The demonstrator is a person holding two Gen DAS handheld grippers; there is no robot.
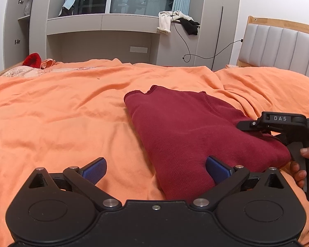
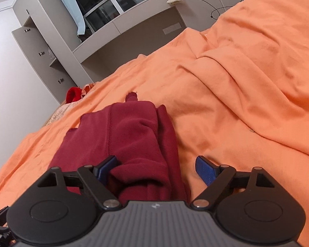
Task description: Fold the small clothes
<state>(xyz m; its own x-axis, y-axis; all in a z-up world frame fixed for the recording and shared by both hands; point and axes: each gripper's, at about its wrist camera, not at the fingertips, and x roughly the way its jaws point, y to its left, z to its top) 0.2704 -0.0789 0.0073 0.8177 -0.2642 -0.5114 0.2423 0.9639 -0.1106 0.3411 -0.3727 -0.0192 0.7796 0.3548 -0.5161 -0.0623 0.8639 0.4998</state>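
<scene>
Just in front of both wrist cameras lies the dark red garment (image 1: 185, 127), already doubled into a thick bundle on the orange bedcover (image 1: 51, 113). The left gripper (image 1: 155, 169) stands with its jaws spread wide at the garment's near-left edge: one blue pad rests against the cloth and the other hangs over bare cover, gripping nothing. The right gripper (image 2: 157, 167) is at the garment's near-right end, jaws wide too, with a rolled lip of cloth lying loose between them and no pad pressing on it.

As I judge it, a fold has just been laid and the step in hand is the release. Done well, the right claw backs straight out along its own line, so neither pad drags the lip and unrolls it. The left claw should lift clear rather than slide.

Beyond the garment, its far edge shows a loose, uneven hem and could want smoothing. Further off, at the bed's far-left edge, sits a bright red item (image 1: 32, 60).
</scene>
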